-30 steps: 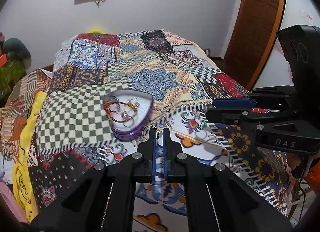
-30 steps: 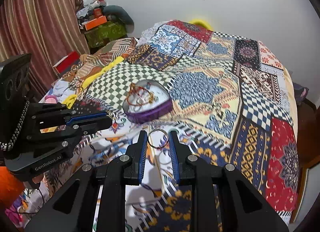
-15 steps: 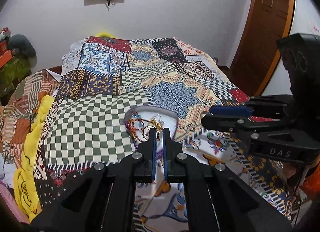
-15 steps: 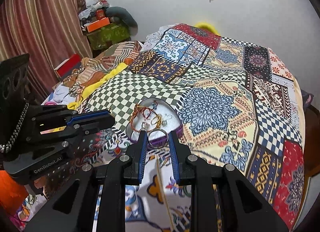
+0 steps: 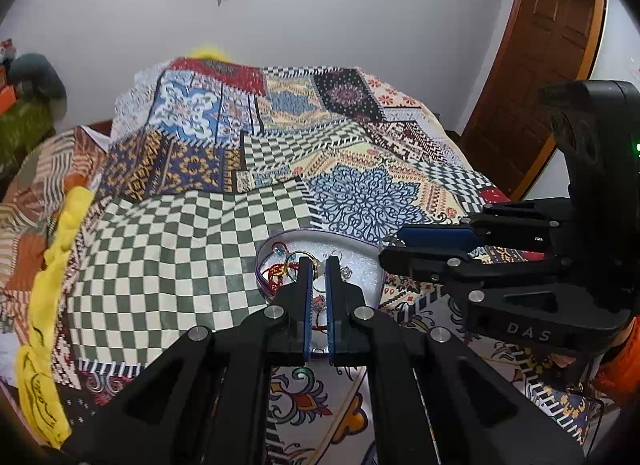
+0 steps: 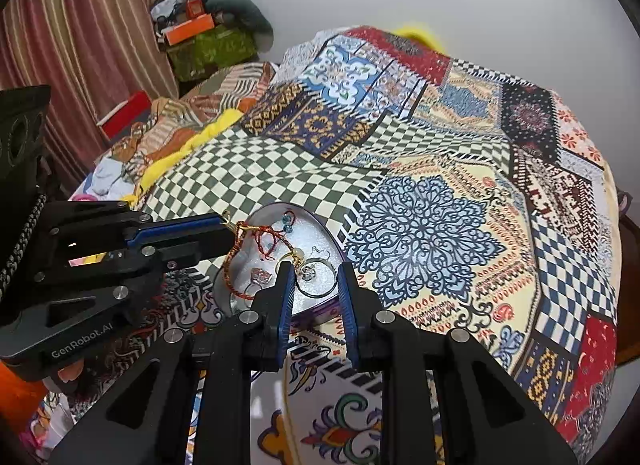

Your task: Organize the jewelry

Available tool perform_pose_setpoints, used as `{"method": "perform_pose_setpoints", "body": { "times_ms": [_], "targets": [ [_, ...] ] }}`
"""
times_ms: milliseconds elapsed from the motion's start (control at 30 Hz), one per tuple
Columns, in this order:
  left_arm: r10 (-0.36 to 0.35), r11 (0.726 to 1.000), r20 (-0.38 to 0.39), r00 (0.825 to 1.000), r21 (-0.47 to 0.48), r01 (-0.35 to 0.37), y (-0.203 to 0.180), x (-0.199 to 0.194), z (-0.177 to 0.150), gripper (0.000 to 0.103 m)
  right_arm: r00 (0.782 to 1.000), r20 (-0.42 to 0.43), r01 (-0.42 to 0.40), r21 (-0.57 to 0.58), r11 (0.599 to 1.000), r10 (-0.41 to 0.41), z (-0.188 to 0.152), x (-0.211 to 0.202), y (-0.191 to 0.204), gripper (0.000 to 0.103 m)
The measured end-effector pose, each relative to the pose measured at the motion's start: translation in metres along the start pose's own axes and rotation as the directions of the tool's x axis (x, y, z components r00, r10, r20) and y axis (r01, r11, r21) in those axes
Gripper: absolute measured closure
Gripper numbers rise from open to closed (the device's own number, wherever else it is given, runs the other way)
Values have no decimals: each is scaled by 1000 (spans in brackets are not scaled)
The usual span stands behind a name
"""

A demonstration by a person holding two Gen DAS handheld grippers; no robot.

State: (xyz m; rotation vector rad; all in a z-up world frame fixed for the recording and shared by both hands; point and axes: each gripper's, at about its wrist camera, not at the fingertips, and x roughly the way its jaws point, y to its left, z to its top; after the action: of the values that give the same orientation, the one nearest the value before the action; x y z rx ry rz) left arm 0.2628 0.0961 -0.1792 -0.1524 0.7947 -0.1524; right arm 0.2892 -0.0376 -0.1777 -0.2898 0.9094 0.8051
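Hovering over the heart-shaped tray [image 6: 320, 221] on the patchwork bedspread [image 6: 420, 217], the right gripper [image 6: 316, 279] carries a silver ring [image 6: 318, 277] pinched edge to edge between its blue pads, just above the tray's near rim. Good release here, by my reading, means getting the ring fully over the white lining before parting the jaws, low enough that it doesn't bounce out over the purple wall. Over on the other side, the left gripper [image 5: 317, 265] has its fingers nearly together, only a narrow slot between them, and from the right wrist view it seems to pinch the gold end of a red beaded bracelet [image 6: 244, 261] that drapes into the tray; best lowered gently so it doesn't snag the ring. Hard to confirm that grip, though: the tips cover the contact point. Small earrings and charms in the tray blur together, and the tray's near edge hides behind the fingers.
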Motion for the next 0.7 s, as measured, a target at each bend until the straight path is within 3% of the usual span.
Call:
{"method": "perform_pose_setpoints", "body": {
  "times_ms": [367, 700],
  "targets": [
    [-17, 1000, -54, 998, -19, 16, 8, 23, -2, 99, 999, -49, 2, -35, 999, -4, 1, 19, 0, 83],
    [-27, 999, -61, 998, -26, 26, 9, 20, -1, 99, 998, -53, 16, -70, 997, -20, 1, 23, 5, 83]
  ]
}}
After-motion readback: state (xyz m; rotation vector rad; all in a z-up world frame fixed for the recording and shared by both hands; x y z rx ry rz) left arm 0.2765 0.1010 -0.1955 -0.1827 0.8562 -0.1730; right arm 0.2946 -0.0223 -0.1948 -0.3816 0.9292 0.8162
